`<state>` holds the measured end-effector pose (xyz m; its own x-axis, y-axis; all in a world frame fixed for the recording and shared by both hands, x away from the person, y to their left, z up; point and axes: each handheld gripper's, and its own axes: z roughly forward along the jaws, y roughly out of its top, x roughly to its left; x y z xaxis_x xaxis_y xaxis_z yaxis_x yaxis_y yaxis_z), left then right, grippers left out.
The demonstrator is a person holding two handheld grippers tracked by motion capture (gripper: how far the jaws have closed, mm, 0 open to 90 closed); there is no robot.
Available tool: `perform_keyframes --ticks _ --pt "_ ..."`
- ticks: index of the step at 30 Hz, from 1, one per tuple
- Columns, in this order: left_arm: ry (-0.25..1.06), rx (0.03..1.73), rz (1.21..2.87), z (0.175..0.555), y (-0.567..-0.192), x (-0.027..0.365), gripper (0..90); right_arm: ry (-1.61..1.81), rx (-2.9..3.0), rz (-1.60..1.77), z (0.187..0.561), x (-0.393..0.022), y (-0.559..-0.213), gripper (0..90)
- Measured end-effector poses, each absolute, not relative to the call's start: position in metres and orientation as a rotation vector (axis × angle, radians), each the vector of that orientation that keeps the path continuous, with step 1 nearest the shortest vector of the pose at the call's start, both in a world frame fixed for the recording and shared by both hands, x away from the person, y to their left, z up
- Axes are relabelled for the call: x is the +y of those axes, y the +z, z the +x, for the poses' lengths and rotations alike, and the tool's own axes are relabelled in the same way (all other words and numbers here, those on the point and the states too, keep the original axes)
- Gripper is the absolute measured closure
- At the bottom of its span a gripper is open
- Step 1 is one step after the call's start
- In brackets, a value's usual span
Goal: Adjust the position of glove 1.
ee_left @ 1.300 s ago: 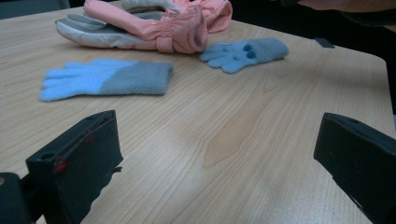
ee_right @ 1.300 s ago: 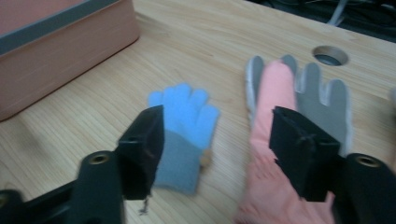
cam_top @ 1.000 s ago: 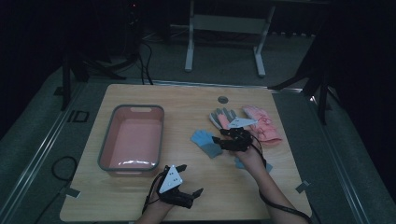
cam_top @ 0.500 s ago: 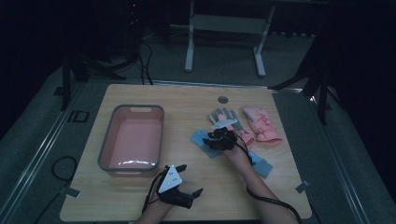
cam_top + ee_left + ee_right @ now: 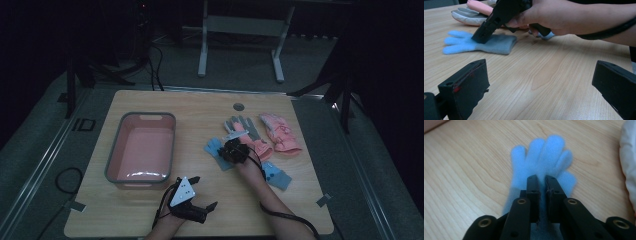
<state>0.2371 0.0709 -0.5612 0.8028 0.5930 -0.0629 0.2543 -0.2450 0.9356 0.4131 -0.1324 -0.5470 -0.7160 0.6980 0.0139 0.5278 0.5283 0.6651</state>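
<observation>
Right gripper (image 5: 231, 151) dropped onto blue glove (image 5: 541, 160), jaws just closed, pinching it; left gripper (image 5: 196, 192) jaws spread.

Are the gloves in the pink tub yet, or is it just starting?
Just starting. The pink tub holds nothing yet. The right gripper has just closed its jaws, pinching the blue glove on the table. The grey glove and pink glove wait.

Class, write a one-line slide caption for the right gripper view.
Right gripper pinching a fold of the fuzzy light-blue knit glove on the pale wooden table.
</observation>
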Motion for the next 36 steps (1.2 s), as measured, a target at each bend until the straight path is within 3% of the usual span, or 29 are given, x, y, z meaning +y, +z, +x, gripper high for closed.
perform_keyframes --ticks 15,21,31,36 --pt "0.373 0.650 1.833 0.237 -0.561 0.070 0.8 1.136 2.175 1.307 0.336 -0.157 -0.475 84.5" --pt "0.376 0.648 1.835 0.236 -0.561 0.070 0.8 1.118 2.110 1.447 0.316 -0.166 -0.493 84.5" --pt "0.374 0.642 1.843 0.237 -0.561 0.069 0.8 1.005 2.094 1.566 0.322 -0.167 -0.542 84.0" --pt "0.370 0.646 1.839 0.237 -0.561 0.070 0.8 0.974 2.093 1.551 0.324 -0.166 -0.553 78.5"
